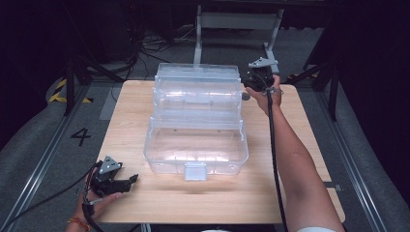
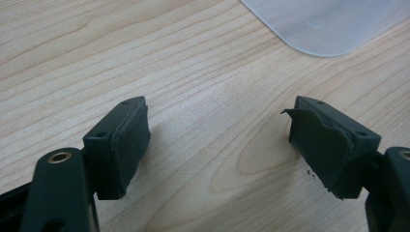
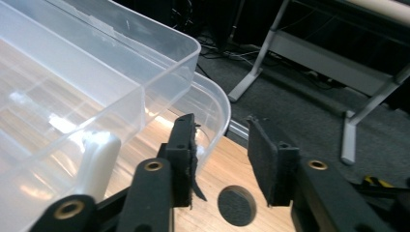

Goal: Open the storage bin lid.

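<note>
A large clear plastic storage box [image 1: 196, 162] stands open mid-table, its upper tray and lid [image 1: 197, 89] swung up toward the back and a clear latch [image 1: 195, 170] at its front. At the box's back right corner a hand holds my right gripper [image 1: 246, 89]. In the right gripper view, the right gripper [image 3: 222, 130] is open with nothing between its jaws, one jaw close beside the box's clear wall [image 3: 96, 72]. My left gripper [image 1: 131, 180] rests near the table's front left. Over bare wood, the left gripper [image 2: 220, 130] is open and empty, with a box corner [image 2: 324, 24] beyond.
The wooden table [image 1: 130, 121] has bare room to the left, right and front of the box. A round dark hole [image 3: 236, 205] sits in the tabletop near my right gripper. Metal frame legs [image 1: 237, 29] and cables lie on the floor behind the table.
</note>
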`<control>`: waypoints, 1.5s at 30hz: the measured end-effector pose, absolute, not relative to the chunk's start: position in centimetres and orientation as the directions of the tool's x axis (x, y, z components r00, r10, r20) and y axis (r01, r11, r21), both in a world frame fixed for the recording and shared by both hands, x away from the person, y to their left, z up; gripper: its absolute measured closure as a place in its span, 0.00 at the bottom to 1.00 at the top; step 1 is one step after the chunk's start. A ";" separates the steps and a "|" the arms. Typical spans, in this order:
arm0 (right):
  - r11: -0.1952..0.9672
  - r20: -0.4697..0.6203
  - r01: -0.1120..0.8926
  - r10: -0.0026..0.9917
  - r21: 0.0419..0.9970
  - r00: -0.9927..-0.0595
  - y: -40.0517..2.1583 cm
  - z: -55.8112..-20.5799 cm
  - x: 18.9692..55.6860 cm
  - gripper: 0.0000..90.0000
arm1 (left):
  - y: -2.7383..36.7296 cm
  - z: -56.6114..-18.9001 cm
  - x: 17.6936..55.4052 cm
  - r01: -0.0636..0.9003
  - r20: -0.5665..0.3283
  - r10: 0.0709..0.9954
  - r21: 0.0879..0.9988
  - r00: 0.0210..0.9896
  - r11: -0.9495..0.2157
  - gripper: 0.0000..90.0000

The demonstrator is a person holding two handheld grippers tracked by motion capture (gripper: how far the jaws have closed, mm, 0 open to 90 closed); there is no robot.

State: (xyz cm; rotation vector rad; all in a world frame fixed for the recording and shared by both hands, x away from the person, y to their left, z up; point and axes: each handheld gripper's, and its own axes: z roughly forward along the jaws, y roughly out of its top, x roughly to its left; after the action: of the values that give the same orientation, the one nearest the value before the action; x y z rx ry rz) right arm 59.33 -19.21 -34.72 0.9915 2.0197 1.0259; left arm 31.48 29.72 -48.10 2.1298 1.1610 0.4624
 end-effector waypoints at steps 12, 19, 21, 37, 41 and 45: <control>0.473 -0.259 0.309 0.802 0.825 -0.538 -19.6 -34.0 57.0 0.58 | 29.7 -48.1 31.4 0.607 -0.005 0.840 0.693 0.543 -0.388 0.25; 0.470 -0.258 0.291 0.796 0.833 -0.547 -20.7 -33.7 55.6 0.55 | 29.7 -48.1 31.4 0.607 -0.006 0.840 0.694 0.542 -0.387 0.25; 0.465 -0.249 0.295 0.797 0.835 -0.551 -21.0 -33.6 55.3 0.53 | 29.8 -48.1 31.4 0.610 -0.006 0.839 0.690 0.544 -0.390 0.25; 0.505 -0.282 0.264 0.763 0.822 -0.582 -22.3 -33.0 51.8 0.50 | 29.8 -48.1 31.3 0.610 -0.006 0.841 0.692 0.541 -0.387 0.25; 0.514 -0.281 0.252 0.745 0.820 -0.605 -22.6 -32.9 50.5 0.48 | 29.8 -48.1 31.3 0.609 -0.006 0.841 0.692 0.541 -0.387 0.25; 0.523 -0.275 0.254 0.731 0.813 -0.625 -22.9 -33.1 49.4 0.47 | 29.8 -48.1 31.3 0.608 -0.006 0.841 0.693 0.541 -0.386 0.25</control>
State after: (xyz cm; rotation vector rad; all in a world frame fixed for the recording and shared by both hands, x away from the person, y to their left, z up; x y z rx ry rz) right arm 49.40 -22.91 -33.11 0.7969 2.1537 1.0134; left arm 31.33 29.77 -48.09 2.1285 1.1646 0.4614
